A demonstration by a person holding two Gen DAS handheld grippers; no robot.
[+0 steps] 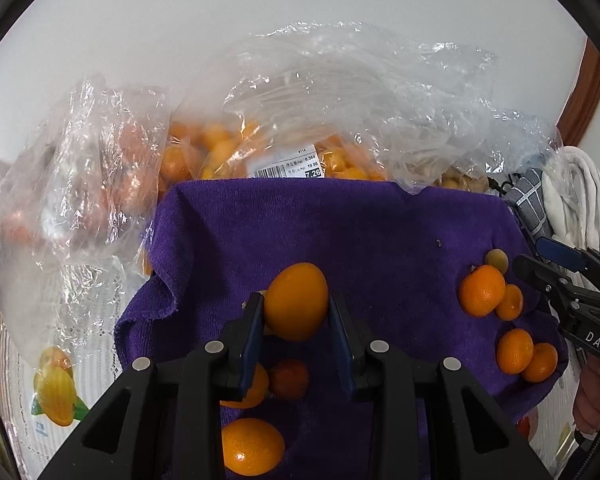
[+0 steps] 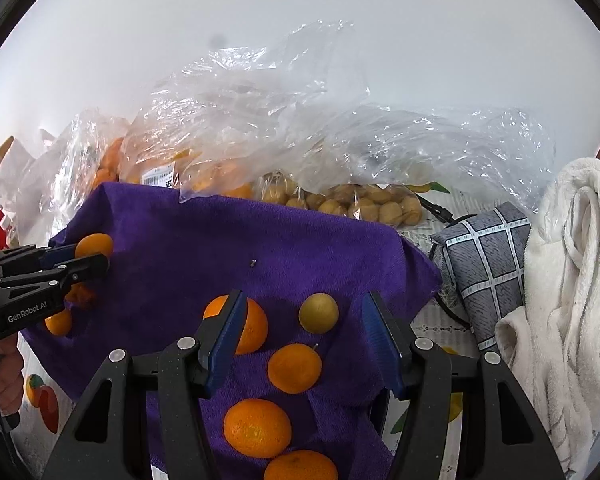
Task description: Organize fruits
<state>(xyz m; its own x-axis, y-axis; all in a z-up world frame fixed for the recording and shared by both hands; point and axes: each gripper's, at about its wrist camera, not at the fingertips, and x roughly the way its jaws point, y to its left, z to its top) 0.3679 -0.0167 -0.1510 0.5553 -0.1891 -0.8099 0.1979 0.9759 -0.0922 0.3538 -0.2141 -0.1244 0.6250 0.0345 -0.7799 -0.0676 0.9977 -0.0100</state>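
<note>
**A:** So what's going on here? The left tool [image 1: 296, 304] has its blue pads clamped on an orange kumquat [image 1: 296, 301], held up off the purple towel [image 1: 340, 232]. Seems like it's mid-carry, squeezed across the narrow middle so it doesn't roll out.

**B:** Yep, and the right tool [image 2: 304, 340] is spread wide with nothing in it, hanging over its own little cluster. There's a pale yellowish fruit [image 2: 318, 313] right between its fingers, and an orange kumquat [image 2: 294, 368] just below that.

**A:** My guess is the sorting goes by colour or ripeness. Under the left tool there's a darker reddish fruit [image 1: 289, 378] sitting next to some plain orange ones, so maybe the odd ones get pulled out.

**B:** Could be. The towel probably just keeps the round stuff from rolling off the desk. Ahead of both tools are the clear plastic bags [image 2: 260, 128], one with a printed price label [image 1: 286, 167], still full of orange fruit, plus a bag of tan ones [image 2: 340, 200] that might be longans.

**A:** Off to the right of the right tool there's a grey checked cloth [image 2: 488, 256] and a white towel [image 2: 572, 280], both away from the fruit.

**B:** The yellow one looks like the right tool's next target.
</note>
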